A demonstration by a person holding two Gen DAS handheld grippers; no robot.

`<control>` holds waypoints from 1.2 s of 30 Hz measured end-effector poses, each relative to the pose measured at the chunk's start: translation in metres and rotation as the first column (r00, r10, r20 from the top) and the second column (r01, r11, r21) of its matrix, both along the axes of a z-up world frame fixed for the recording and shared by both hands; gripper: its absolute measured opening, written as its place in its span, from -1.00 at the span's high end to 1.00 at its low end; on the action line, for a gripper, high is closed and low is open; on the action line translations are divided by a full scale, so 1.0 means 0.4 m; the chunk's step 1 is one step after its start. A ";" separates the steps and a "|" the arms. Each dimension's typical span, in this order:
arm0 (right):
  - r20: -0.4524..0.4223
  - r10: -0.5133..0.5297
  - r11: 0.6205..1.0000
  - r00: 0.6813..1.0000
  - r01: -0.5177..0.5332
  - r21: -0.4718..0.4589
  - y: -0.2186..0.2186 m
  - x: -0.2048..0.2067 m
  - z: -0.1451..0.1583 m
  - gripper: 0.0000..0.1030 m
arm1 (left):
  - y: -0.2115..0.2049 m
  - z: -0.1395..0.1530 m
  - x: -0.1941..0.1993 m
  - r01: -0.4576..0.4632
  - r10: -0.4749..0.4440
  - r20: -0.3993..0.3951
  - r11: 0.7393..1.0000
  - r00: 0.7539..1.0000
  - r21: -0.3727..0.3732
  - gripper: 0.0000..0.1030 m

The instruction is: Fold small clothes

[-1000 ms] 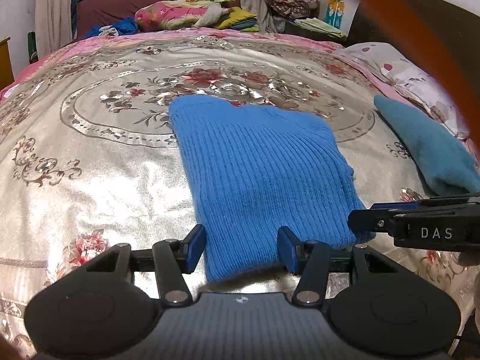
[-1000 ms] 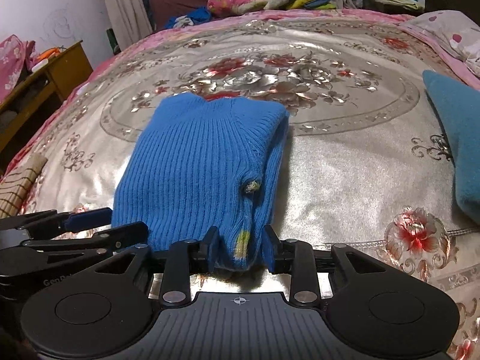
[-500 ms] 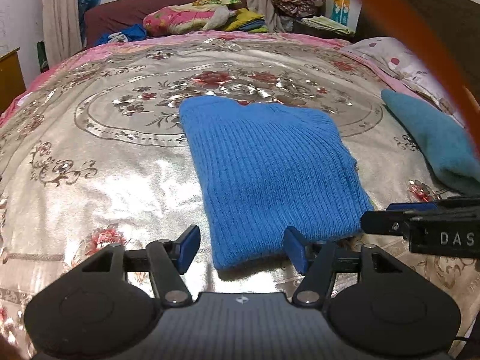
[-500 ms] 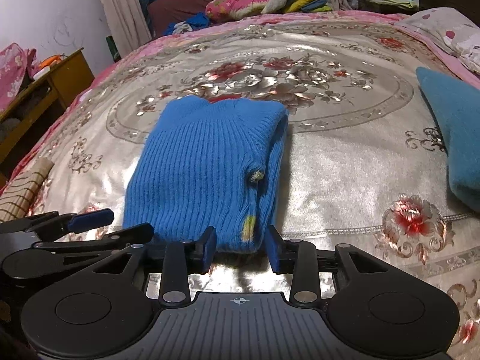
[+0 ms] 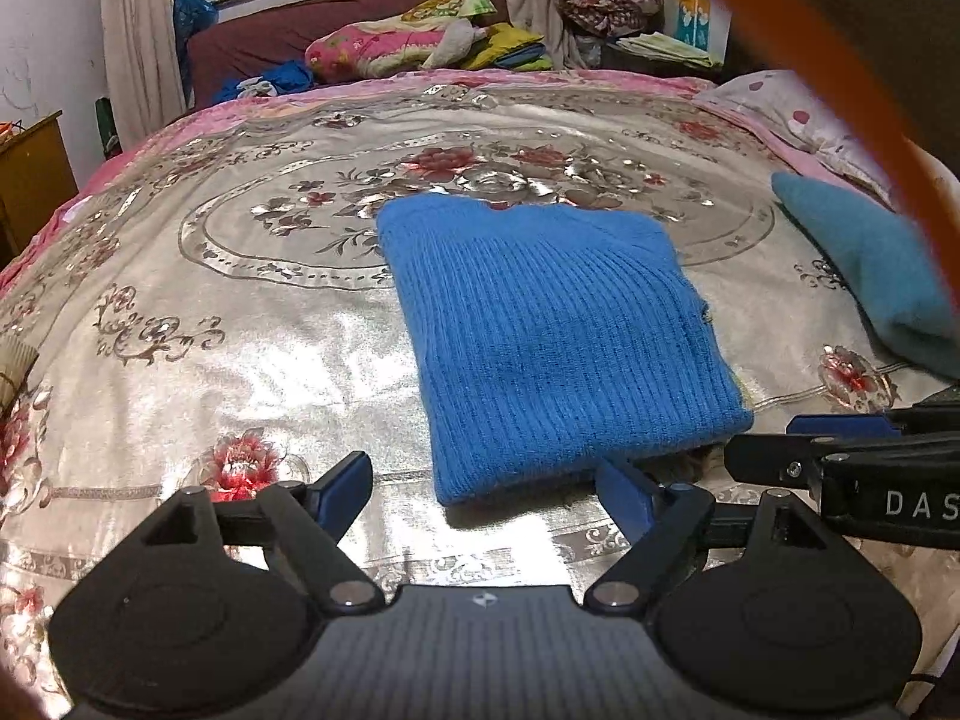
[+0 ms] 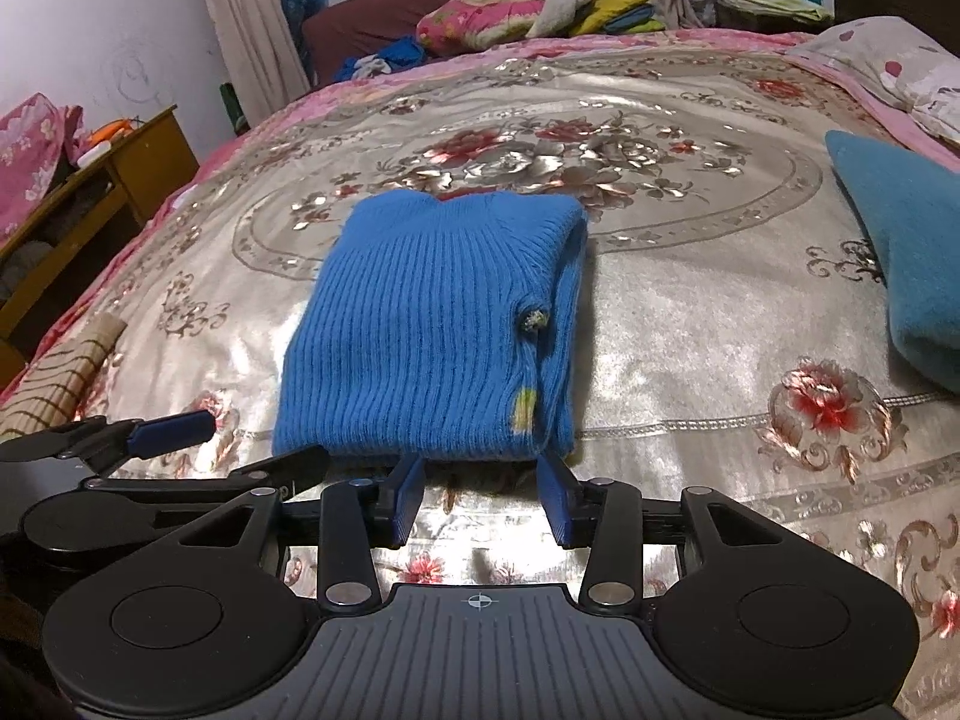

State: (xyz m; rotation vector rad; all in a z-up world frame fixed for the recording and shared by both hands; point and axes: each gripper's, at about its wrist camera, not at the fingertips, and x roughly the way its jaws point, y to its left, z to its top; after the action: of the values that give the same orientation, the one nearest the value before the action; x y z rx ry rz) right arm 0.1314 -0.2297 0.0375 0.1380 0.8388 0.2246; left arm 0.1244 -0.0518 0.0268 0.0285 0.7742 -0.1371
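A folded blue ribbed sweater [image 5: 552, 336] lies flat in the middle of the floral bedspread [image 5: 240, 360]. My left gripper [image 5: 483, 483] is at its near left corner with its jaws opening. The corner lies between the blue pads [image 5: 345, 483], untouched by them. In the right wrist view the same sweater [image 6: 432, 324] shows its doubled right edge. Just short of the hem, my right gripper [image 6: 480, 483] has its jaws opening with nothing between them. Each view also shows the other gripper: the right gripper [image 5: 840, 456] and the left gripper [image 6: 174, 426].
A teal garment [image 6: 900, 252] lies at the right side of the bed. Pillows and a pile of bedding [image 5: 420, 48] sit at the far end. A wooden cabinet [image 6: 120, 180] stands left of the bed. A rolled mat [image 6: 54, 378] rests on the left edge.
Both grippers have drawn back from the sweater's near hem and their jaws have widened. The hem, which sat between the right pads, now lies free on the bedspread.
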 end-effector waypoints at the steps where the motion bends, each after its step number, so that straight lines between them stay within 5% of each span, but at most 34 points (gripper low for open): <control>1: 0.000 -0.001 1.000 1.000 0.001 0.000 -0.001 -0.002 0.000 0.19 | 0.000 0.001 -0.002 0.000 0.000 0.002 1.000 1.000 -0.002 -0.71; 36: 0.006 -0.011 1.000 1.000 0.011 0.013 -0.002 -0.034 -0.005 0.17 | -0.004 0.006 -0.018 -0.060 0.060 -0.003 0.998 0.998 -0.004 -0.84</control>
State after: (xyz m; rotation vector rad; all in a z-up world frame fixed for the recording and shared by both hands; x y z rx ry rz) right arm 0.1178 -0.2306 0.0354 0.1538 0.8309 0.2196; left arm 0.1171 -0.0535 0.0291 0.0013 0.7766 -0.0818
